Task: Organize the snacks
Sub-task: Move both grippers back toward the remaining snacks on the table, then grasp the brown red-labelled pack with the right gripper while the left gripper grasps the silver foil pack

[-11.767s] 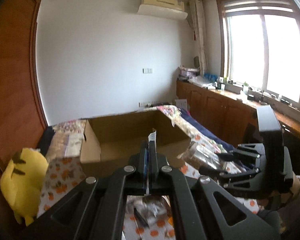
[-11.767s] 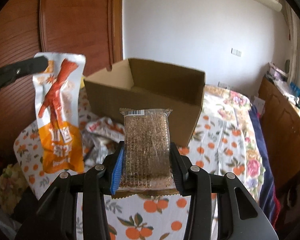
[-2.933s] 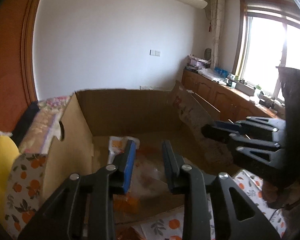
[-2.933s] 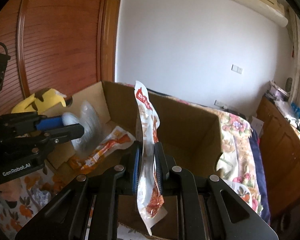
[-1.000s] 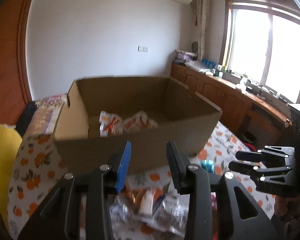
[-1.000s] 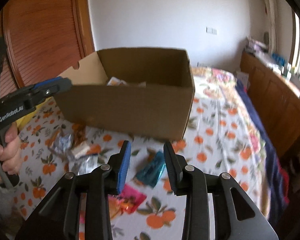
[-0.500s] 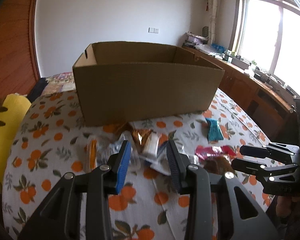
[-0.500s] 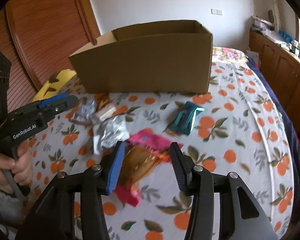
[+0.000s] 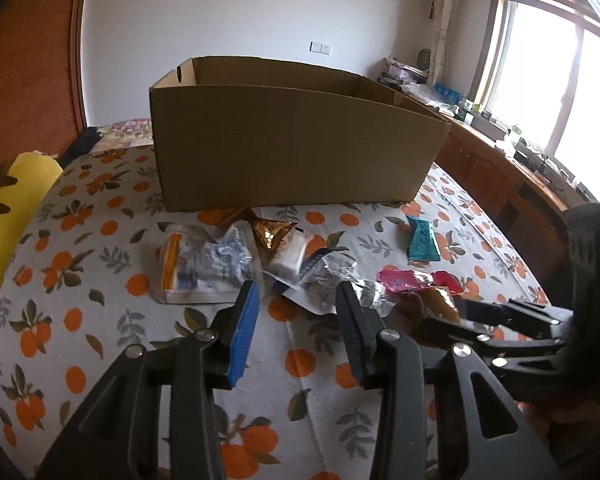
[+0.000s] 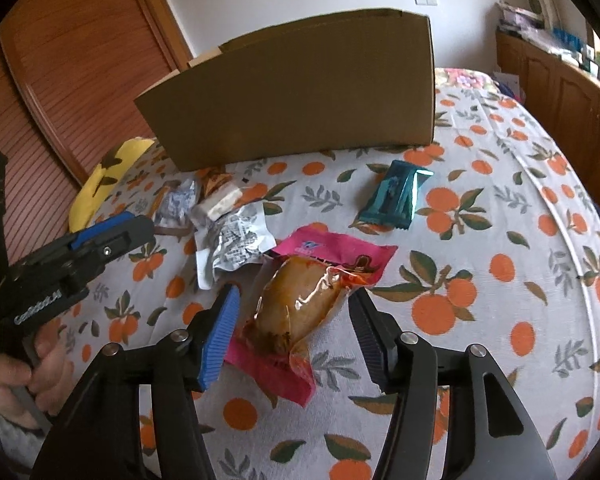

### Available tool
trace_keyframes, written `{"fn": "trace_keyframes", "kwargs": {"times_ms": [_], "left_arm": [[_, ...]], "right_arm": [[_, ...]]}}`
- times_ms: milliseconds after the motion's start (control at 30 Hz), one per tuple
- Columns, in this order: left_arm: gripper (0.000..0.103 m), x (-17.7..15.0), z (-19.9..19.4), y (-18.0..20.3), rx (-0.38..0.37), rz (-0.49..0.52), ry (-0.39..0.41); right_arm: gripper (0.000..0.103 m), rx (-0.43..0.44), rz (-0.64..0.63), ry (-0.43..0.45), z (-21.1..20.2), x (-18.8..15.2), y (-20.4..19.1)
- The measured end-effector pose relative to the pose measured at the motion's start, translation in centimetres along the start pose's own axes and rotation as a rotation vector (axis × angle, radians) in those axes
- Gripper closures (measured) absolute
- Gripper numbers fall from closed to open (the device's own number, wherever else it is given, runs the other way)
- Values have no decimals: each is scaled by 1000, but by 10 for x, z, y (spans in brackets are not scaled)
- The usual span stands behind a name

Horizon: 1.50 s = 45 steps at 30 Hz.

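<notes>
Orange-print bed (image 10: 500,240), with box (image 10: 300,92) standing open at the far side and loose snacks left in front of it, so within easy reach for loading. Right gripper (image 10: 294,316) low over the amber pouch (image 10: 300,304), fingers (image 10: 222,320) just spread wider and astride it without pressing, likely readying a pick. Left gripper (image 9: 296,320) above the crumpled wrappers (image 9: 220,264), fingers parted and empty, teal pack (image 10: 396,196) apart to the right.

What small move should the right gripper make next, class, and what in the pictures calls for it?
Probably lower the right gripper a little and close on the brown clear-wrapped snack. Its jaws have just been opening and now stand apart on either side of that snack, not touching it, while the cardboard box waits behind.
</notes>
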<state>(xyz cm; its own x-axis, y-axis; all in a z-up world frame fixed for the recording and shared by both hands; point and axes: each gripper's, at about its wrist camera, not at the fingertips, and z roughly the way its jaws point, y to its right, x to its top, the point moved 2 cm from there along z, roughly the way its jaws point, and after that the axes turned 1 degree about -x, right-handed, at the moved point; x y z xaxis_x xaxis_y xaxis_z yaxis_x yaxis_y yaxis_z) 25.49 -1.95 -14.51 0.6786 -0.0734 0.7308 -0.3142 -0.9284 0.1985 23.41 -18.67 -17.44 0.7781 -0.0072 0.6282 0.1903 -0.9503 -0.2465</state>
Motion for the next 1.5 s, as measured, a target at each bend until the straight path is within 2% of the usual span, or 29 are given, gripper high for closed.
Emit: {"fn": "trace_keyframes", "kwargs": {"times_ms": [133,167,233,333,733,867,933,1000,1167,1300,1433,1500], "left_arm": [[63,1,5,10,-10,-14,-10],[63,1,7,12,-12,-20,-13],[61,2,11,16,-17,-38,-24],[59,2,20,19,-6,-69,-44],[55,3,55,27,70,-133,-100],[52,7,63,30,126,-119,-105],[47,7,66,35,167,-84,-95],[38,5,67,39,207,-40,-89],[30,1,69,35,206,-48,-91],[29,-2,73,38,173,-47,-134],[31,-8,76,53,193,42,-147],[35,-8,76,56,187,51,-146]], "right_arm": [[49,20,-3,14,-2,-2,5],[55,18,-3,17,-3,-3,7],[59,34,-15,20,-5,-4,10],[64,8,-31,40,-11,-6,14],[64,3,-85,77,-22,-10,38],[64,37,-78,83,-21,-12,42],[63,57,-66,84,-20,-13,44],[62,63,-70,86,-18,-15,43],[62,36,-94,99,-18,-15,39],[62,39,-90,102,-18,-15,40],[62,31,-91,109,-18,-15,40],[62,25,-94,113,-18,-16,39]]}}
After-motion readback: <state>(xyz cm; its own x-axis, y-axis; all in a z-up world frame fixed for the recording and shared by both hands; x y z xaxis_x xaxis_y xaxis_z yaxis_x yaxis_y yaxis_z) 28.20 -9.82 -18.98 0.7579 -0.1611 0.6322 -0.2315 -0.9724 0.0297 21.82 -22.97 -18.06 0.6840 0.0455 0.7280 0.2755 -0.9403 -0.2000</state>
